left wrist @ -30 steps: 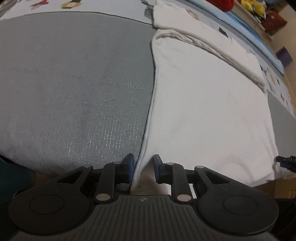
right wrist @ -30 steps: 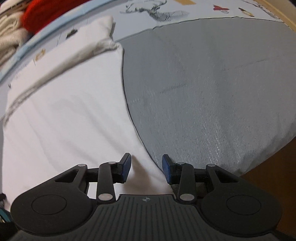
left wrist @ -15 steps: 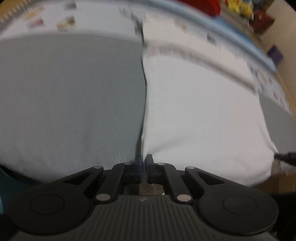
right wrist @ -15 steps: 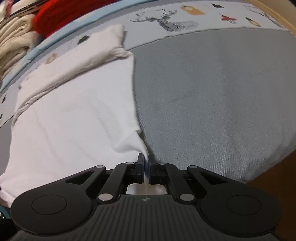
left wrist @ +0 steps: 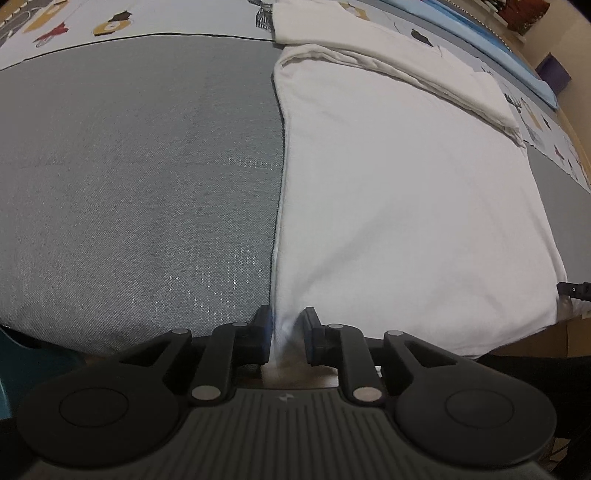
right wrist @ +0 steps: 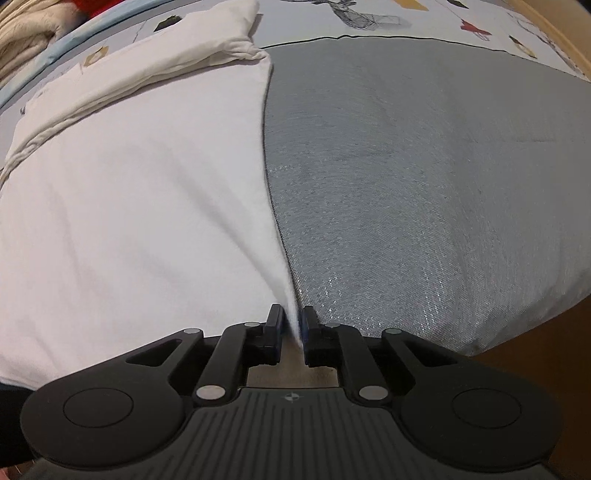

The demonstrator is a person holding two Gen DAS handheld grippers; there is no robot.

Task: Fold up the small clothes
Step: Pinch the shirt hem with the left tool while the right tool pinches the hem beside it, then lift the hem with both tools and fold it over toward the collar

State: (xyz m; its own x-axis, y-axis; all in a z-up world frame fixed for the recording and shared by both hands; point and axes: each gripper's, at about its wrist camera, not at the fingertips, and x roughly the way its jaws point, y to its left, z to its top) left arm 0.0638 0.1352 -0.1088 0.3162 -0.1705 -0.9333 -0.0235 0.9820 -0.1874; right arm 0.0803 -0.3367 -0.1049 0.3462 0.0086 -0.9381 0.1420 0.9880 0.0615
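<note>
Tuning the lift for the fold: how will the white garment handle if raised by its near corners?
Likely floppy: the white garment bunches into a pinched ridge at the opening left gripper. Probably light: thin cloth, flat on the grey mat. It may slip: only an edge sits in the opening right gripper.

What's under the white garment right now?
The white garment lies on a grey cover, seen along both side edges. Its far folded part overlaps a patterned sheet. Whatever lies directly beneath the cloth is hidden.

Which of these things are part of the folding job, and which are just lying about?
In use:
white garment, its near corners between the fingers
left gripper, opening
right gripper, opening
grey mat

Lying about:
printed sheet
purple box
cream pile
</note>
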